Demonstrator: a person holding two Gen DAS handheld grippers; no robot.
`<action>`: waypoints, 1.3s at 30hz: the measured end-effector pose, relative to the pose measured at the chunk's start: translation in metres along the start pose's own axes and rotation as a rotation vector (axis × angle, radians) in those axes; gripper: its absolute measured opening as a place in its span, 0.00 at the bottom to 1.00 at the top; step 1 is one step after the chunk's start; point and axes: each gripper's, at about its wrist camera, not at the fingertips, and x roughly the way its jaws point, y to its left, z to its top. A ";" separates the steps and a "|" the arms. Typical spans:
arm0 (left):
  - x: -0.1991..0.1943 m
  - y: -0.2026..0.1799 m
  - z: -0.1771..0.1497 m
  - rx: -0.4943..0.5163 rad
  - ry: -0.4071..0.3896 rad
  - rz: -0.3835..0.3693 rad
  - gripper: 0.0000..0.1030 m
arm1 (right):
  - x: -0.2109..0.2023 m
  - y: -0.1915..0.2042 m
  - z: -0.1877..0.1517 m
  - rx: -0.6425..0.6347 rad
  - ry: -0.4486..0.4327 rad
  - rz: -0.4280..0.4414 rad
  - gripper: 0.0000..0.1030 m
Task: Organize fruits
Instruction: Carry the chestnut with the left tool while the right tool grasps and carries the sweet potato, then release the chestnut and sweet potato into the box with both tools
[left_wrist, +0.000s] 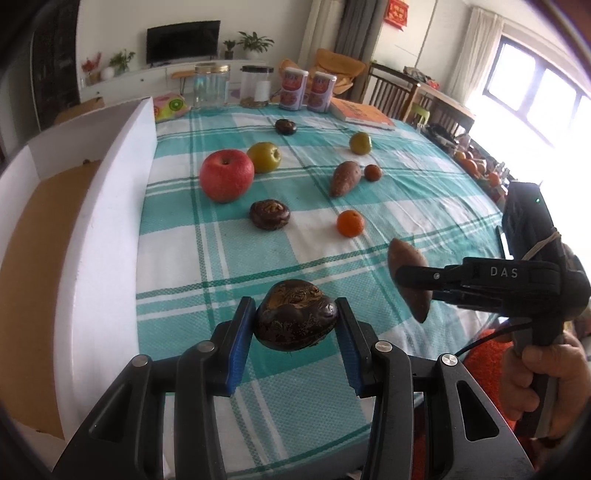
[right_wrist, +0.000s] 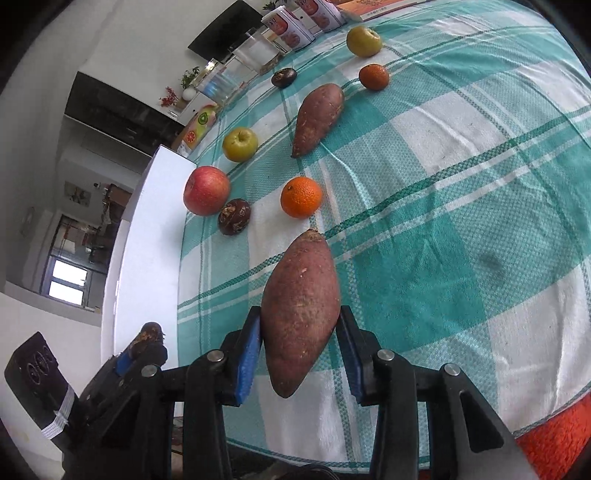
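Left wrist view: right hand-held gripper reads "DAS".

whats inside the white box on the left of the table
The white box shows a bare brown floor and one small dark speck near its far wall; no fruit is visible. Its near white wall hides part of the floor, so that part cannot be checked.

Bright daylight, blown-out window glare, strong fisheye edge distortion.

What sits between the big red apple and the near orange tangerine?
A dark brown wrinkled fruit lies between the big red apple and the near orange tangerine, clearest in the right wrist view.
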 end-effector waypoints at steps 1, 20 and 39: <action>-0.009 0.006 0.003 -0.037 0.002 -0.050 0.44 | 0.000 0.006 -0.002 0.012 0.003 0.043 0.39; -0.115 0.222 -0.034 -0.508 -0.107 0.425 0.44 | 0.151 0.300 -0.085 -0.596 0.292 0.255 0.39; -0.058 0.075 0.015 -0.171 -0.163 0.130 0.83 | 0.016 0.109 -0.024 -0.501 -0.228 -0.297 0.88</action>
